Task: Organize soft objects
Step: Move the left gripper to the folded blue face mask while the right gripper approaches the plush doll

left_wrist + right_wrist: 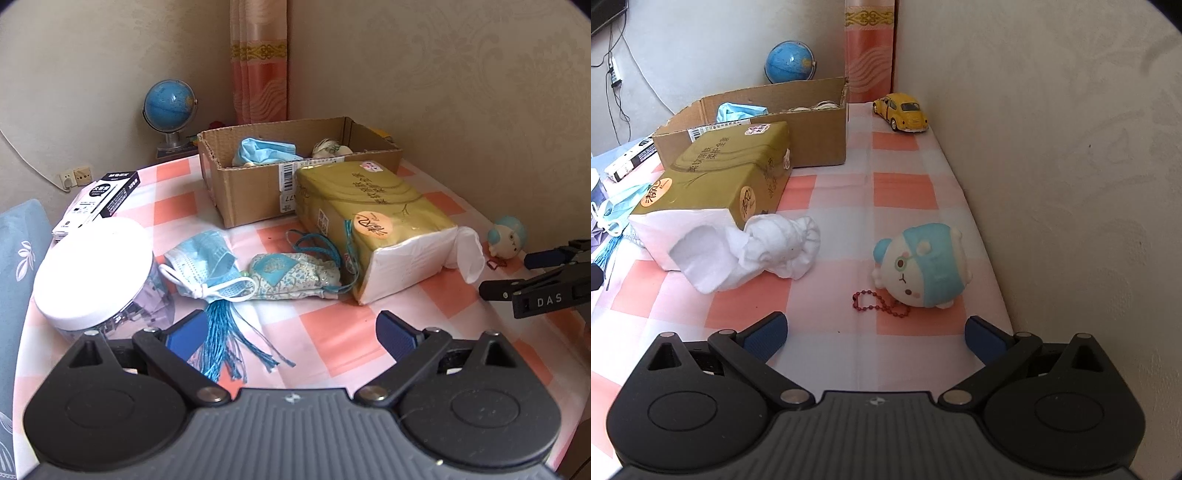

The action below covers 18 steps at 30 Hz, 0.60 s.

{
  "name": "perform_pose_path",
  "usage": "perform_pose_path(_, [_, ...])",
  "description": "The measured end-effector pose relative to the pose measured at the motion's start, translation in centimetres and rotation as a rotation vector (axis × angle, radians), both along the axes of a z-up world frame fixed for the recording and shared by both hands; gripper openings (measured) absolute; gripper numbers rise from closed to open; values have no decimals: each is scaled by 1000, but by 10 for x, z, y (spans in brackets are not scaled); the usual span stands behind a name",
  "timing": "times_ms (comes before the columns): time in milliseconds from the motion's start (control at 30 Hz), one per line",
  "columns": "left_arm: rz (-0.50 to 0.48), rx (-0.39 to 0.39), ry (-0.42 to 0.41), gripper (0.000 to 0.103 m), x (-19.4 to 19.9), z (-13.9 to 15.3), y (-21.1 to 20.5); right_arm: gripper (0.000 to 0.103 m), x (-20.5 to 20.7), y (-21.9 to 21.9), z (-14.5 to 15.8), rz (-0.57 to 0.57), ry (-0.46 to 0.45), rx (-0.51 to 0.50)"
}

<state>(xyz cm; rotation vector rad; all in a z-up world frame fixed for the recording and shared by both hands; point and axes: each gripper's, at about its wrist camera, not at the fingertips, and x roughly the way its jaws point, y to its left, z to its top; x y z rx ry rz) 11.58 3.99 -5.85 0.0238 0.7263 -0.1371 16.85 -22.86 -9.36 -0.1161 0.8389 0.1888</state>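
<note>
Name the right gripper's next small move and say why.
Probably ease the right gripper forward over the squishy toy: its jaws are open and empty, the toy lies just ahead on the tablecloth, apart from the tissue pack, and the cardboard box already holds soft items.

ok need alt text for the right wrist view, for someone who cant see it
An open gripper hovers over a pink checked tablecloth, facing a white-and-blue squishy toy on a red bead chain. To the left lie an opened tissue pack and a cardboard box; a yellow toy car sits behind.
</note>
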Motion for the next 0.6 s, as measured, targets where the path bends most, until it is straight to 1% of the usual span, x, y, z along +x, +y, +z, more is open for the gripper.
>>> perform_pose_path(133, [-1, -2, 3, 97, 3, -1, -2, 103, 2, 1, 0, 9, 0, 3])
perform_pose_path(300, [-12, 9, 3, 97, 6, -2, -4, 103, 0, 2, -4, 5, -60, 16])
perform_pose_path(500, [-43, 22, -4, 97, 15, -1, -7, 103, 1, 3, -4, 7, -60, 12])
perform_pose_path(600, [-72, 49, -19, 95, 20, 2, -10, 103, -2, 2, -5, 6, -68, 14])
